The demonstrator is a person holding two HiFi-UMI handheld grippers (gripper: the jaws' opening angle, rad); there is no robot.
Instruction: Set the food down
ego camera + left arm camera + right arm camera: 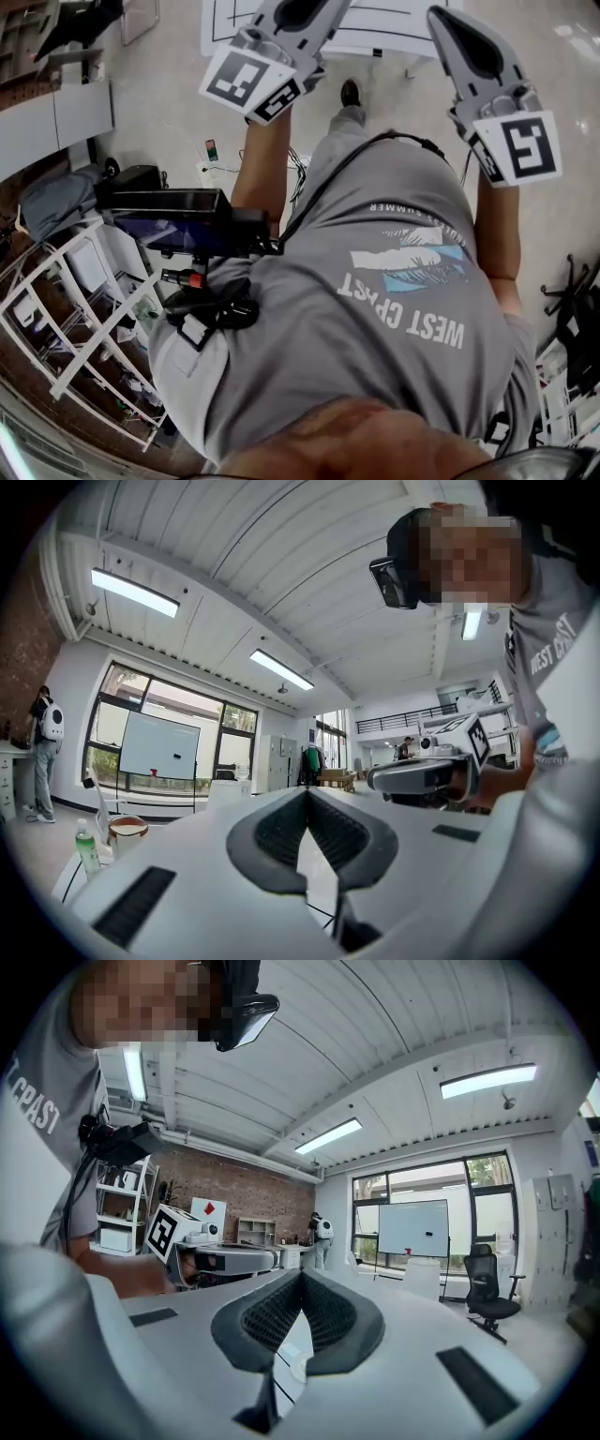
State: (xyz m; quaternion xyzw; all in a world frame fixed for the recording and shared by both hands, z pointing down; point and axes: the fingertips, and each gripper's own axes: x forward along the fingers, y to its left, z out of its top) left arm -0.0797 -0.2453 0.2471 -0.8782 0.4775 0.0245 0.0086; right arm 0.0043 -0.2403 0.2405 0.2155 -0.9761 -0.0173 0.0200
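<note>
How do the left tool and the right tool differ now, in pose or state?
The left cube shows two marker faces in the head view; the right cube shows one. The left cube also sits higher there than the right cube. The left tool and the right tool are both shut and hold nothing.

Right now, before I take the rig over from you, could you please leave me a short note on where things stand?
Left gripper: jaws together at the tips, nothing between them, held up in front of the person.
Right gripper: the same, shut and empty, level with the left one.
Food: not in any view; neither gripper carries it.
Done: cannot tell whether the food has been set down.
Left: find the food and check where it lies before any further move.
</note>
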